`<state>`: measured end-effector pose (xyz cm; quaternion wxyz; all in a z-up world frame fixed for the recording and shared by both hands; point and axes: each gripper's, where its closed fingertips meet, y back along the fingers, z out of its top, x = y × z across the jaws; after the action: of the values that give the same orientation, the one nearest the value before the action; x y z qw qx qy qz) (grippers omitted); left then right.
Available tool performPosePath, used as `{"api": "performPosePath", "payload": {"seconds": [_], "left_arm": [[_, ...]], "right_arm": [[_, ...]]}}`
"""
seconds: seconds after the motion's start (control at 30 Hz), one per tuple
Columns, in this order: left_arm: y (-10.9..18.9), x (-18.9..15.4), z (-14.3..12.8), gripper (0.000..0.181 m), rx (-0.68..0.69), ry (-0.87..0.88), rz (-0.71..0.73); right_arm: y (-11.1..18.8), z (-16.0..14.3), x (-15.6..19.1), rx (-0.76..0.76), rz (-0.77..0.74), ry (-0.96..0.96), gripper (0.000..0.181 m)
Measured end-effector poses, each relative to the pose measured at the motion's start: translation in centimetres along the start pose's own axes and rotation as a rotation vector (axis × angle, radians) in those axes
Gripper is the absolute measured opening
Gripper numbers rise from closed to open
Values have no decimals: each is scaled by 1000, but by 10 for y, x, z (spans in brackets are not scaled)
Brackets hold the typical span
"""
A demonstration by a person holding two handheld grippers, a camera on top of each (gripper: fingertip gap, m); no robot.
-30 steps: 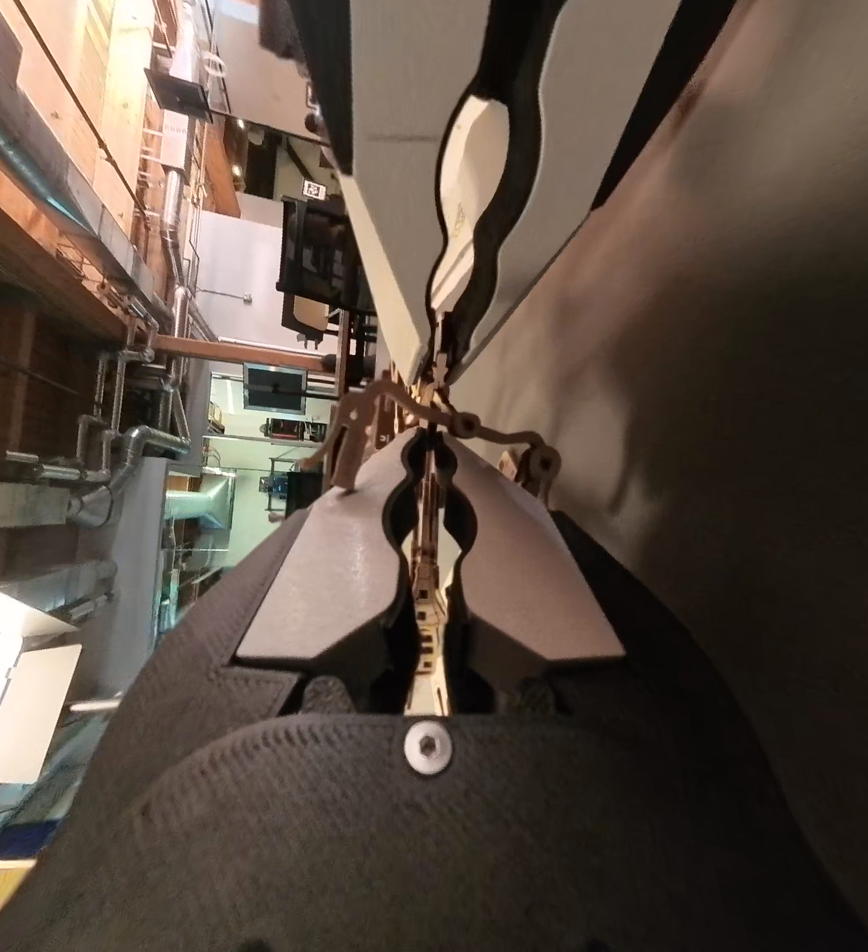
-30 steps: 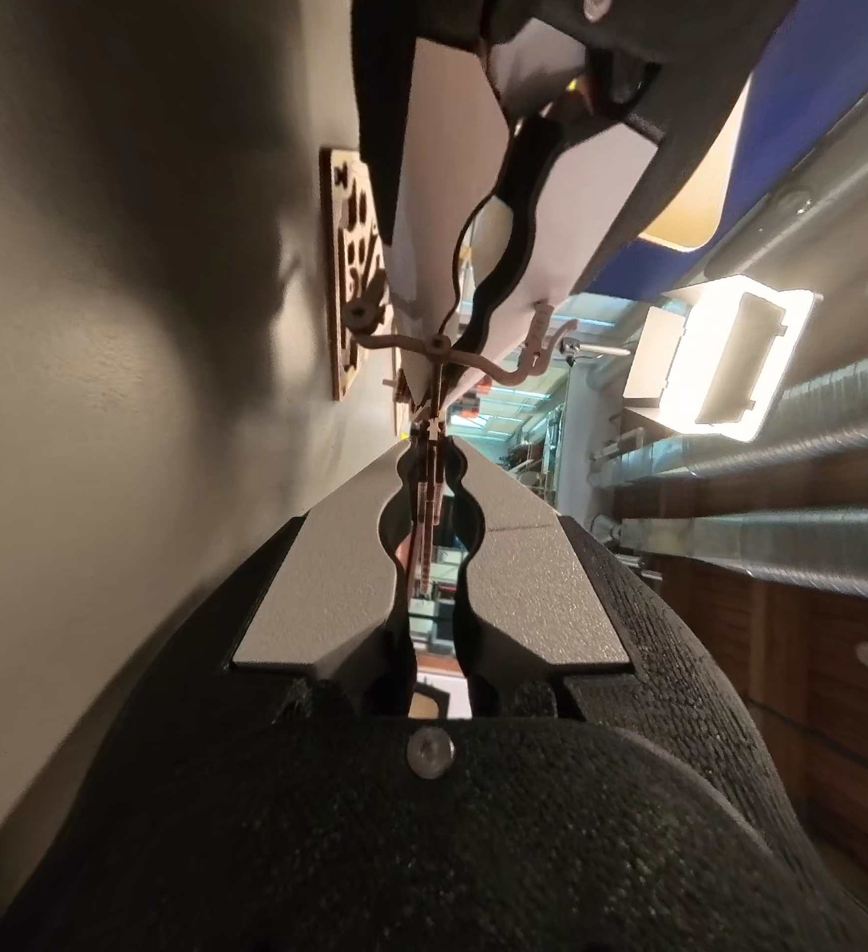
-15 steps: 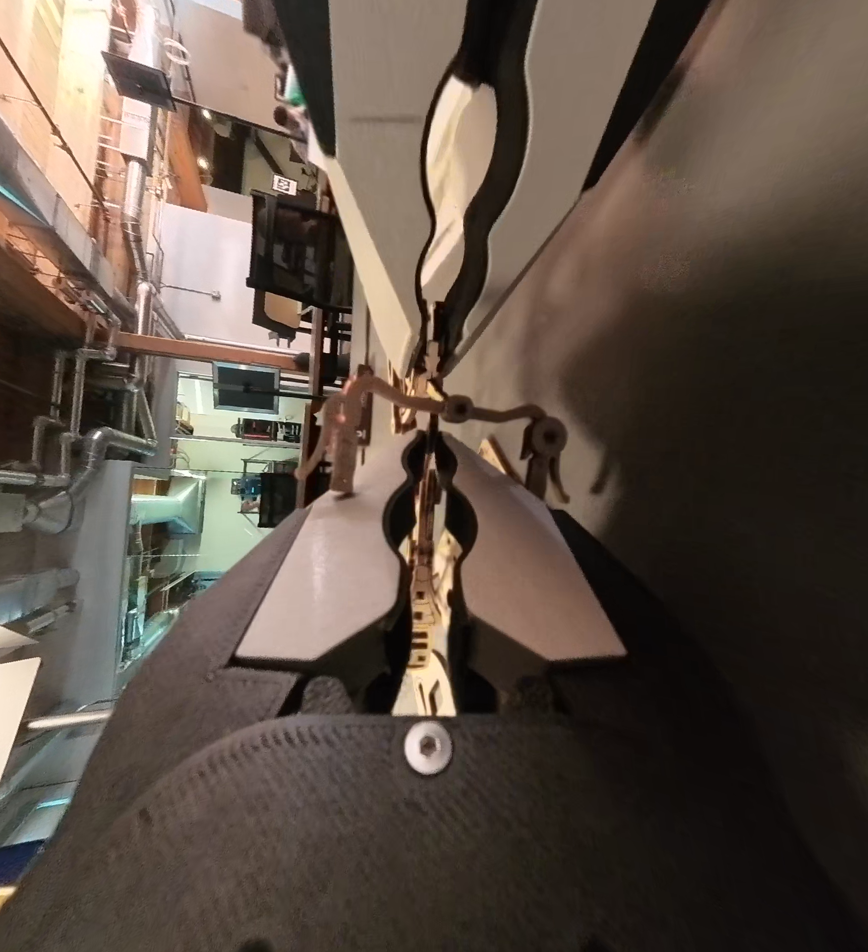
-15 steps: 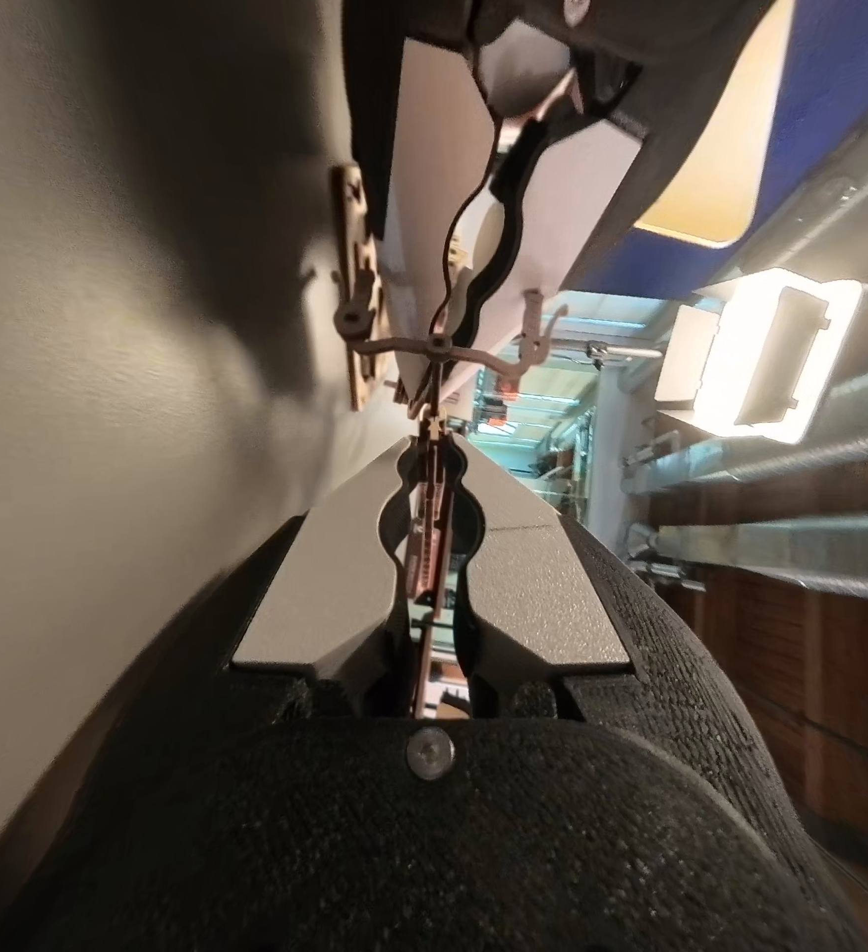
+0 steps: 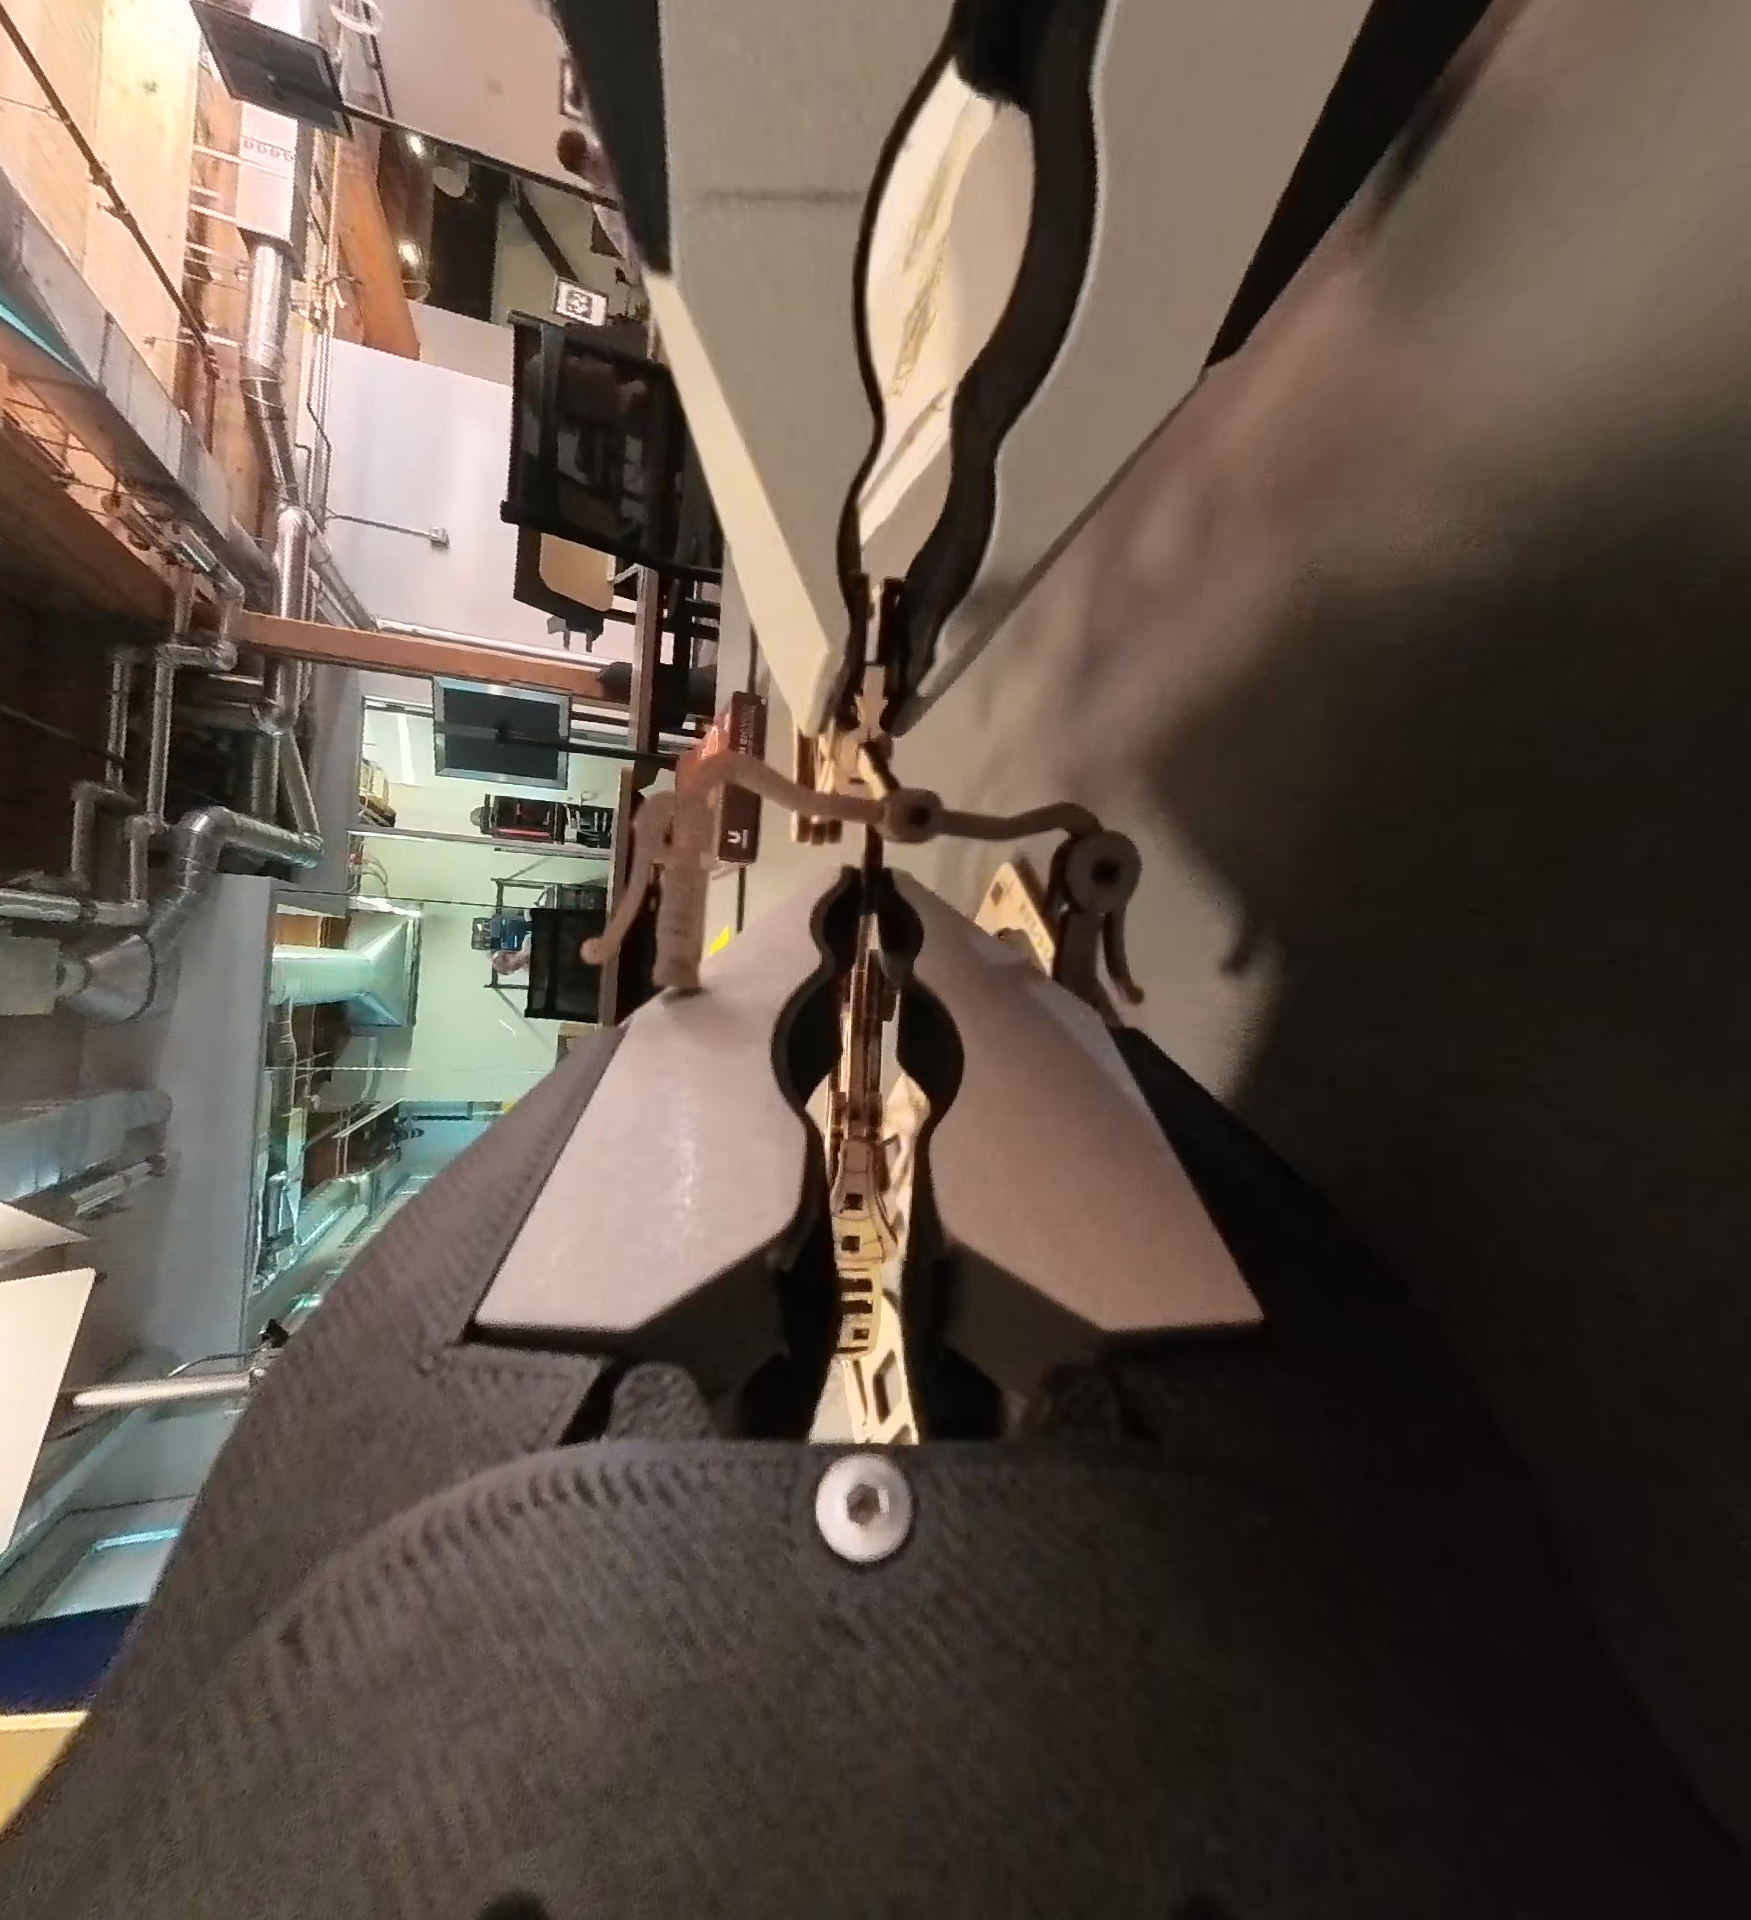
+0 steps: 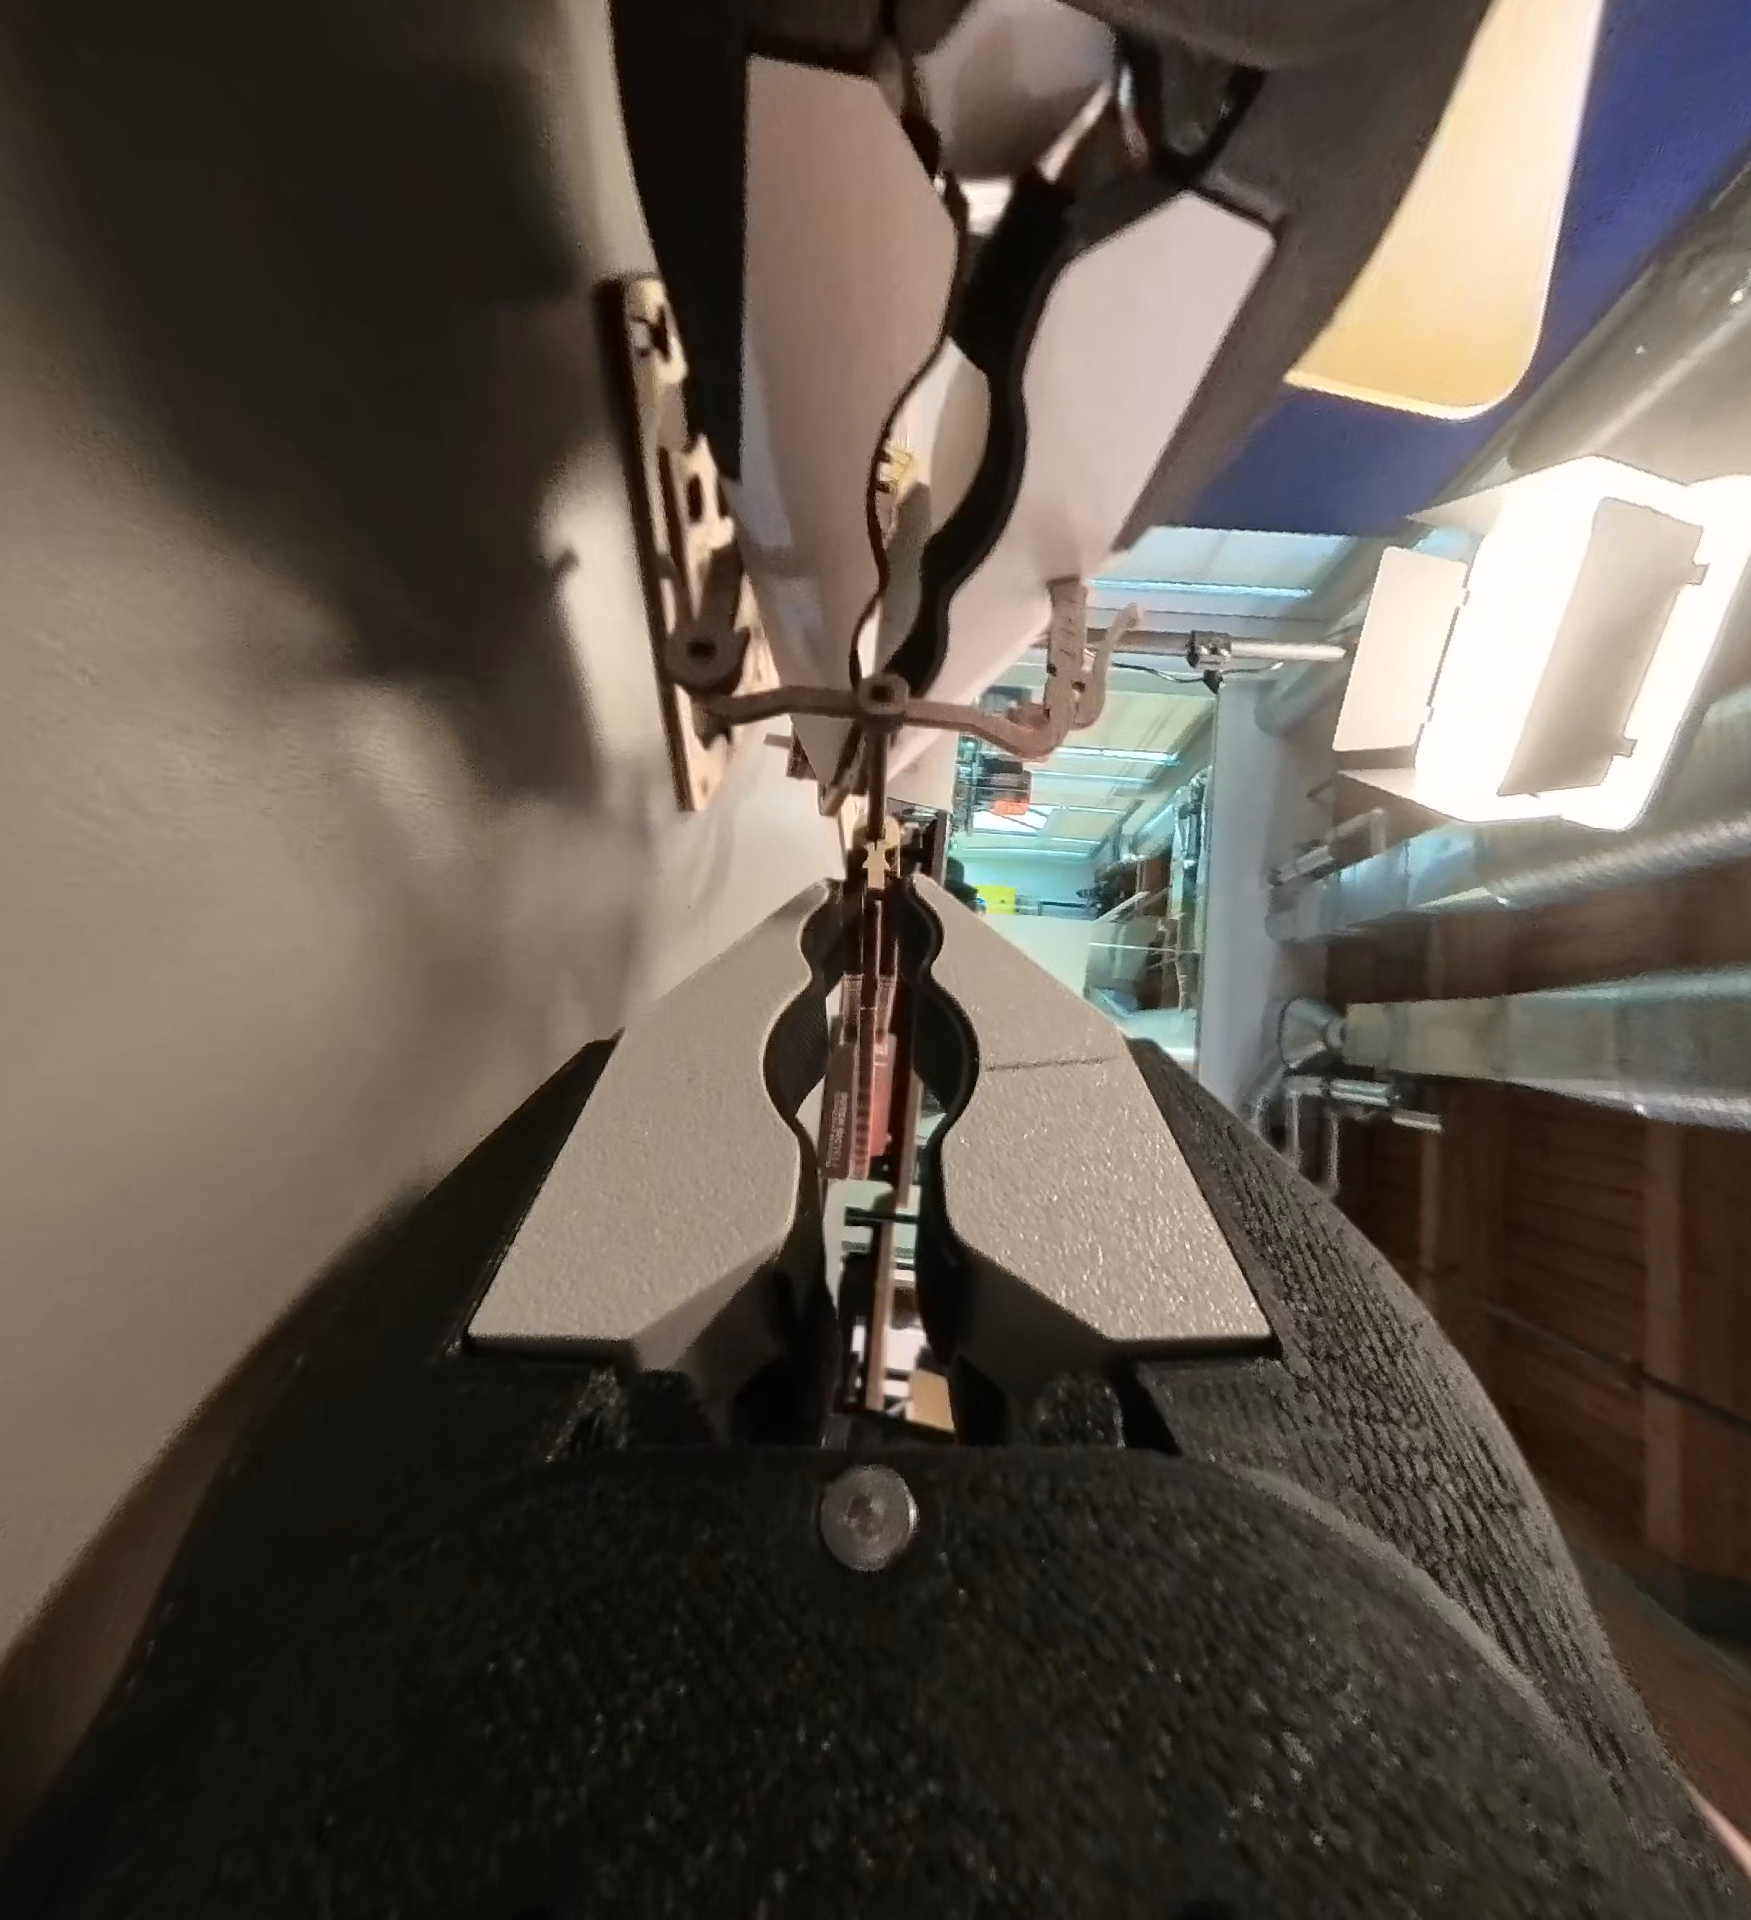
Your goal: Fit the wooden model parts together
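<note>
Both views are rolled sideways, so the grey table [image 5: 1473, 831] stands as a wall. My left gripper [image 5: 869, 883] is shut on a thin light wooden model part [image 5: 855, 1174], seen edge-on. My right gripper [image 6: 876, 883] is shut on a thin reddish-brown wooden part [image 6: 863, 1081]. The two grippers face each other tip to tip above the table. Between the tips sits a wooden handlebar piece [image 5: 915, 814] with a lever at each end. It also shows in the right wrist view [image 6: 881, 699]. The right gripper [image 5: 876, 665] shows in the left wrist view. The left gripper [image 6: 876, 675] shows in the right wrist view.
A wooden sheet with cut-outs [image 6: 679, 499] lies on the table [image 6: 227, 831] behind the left gripper. A loose wooden piece [image 5: 1016, 904] lies near the handlebar's end. A pale paper sheet [image 5: 938, 260] shows through the right gripper's gap. A dark chair [image 5: 590, 447] stands beyond the table. Both grippers' tips are close together, under 4 cm apart.
Both grippers stay shut on their parts. The pair has shifted and tilted a little, so the background slid. The left gripper sits closer in the right wrist view.
</note>
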<state>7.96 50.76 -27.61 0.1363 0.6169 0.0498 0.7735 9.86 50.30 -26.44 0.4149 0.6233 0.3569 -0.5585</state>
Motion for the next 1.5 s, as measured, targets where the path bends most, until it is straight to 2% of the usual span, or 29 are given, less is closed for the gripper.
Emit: {"api": "performPosePath", "payload": {"seconds": [0.13,0.3,0.47,0.57,0.73,0.9,1.0,1.07,1.13,1.23,1.3,1.4,1.5], "left_arm": [[0,3,-2,1,12,9,10],[-2,9,-14,2,85,47,-6],[2,0,-25,2,314,-70,-59],[9,-9,-23,5,435,-65,-120],[9,-21,5,30,340,63,-224],[23,-20,37,44,58,275,-429],[32,-10,39,47,-67,290,-520],[38,-5,37,44,-135,186,-528],[39,-7,28,40,-150,-28,-505],[29,-14,15,38,-167,-386,-387],[22,-20,12,38,-192,-550,-313],[14,-28,10,29,-198,-678,-257],[9,-29,4,21,-170,-703,-237]], "right_arm": [[1,-4,-5,-13,-6,-65,8],[5,-29,-30,-31,-71,-337,8],[7,-54,-46,-33,-129,-525,8],[7,-63,-49,-39,-134,-613,8],[9,-77,-53,-40,-142,-725,7],[14,-83,-56,-56,-143,-796,8],[16,-83,-58,-75,-138,-824,8],[17,-81,-59,-89,-131,-842,8],[18,-78,-59,-101,-123,-850,8],[17,-75,-59,-112,-116,-854,7],[16,-73,-60,-119,-112,-860,8],[15,-71,-61,-126,-107,-862,8],[13,-68,-61,-133,-99,-862,8]]}}
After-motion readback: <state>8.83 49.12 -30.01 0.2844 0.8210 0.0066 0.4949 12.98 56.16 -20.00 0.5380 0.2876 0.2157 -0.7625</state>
